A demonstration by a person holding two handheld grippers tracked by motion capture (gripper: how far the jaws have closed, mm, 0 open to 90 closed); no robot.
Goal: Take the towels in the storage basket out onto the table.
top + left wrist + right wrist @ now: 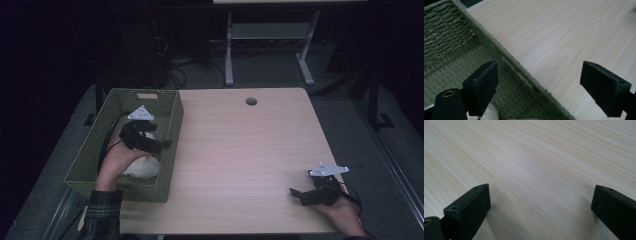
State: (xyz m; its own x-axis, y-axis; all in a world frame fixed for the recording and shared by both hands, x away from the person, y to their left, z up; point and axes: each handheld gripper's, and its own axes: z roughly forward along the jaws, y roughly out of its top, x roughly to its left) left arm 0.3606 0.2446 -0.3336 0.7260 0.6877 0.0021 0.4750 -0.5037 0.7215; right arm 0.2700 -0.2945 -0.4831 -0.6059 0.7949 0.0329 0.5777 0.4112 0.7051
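The pale wooden desk [240, 150] carries a green woven basket [172, 125] that sits along its left edge, its far end near the far left corner. Inside the basket, toward its near end, lies a white rounded object [144, 167], partly under the person's left hand. The left claw [167, 144] hangs over the basket's right wall, its jaws spread wide with nothing between them. The right claw [298, 194] rests low near the desk's near right corner, jaws likewise spread apart over bare wood.
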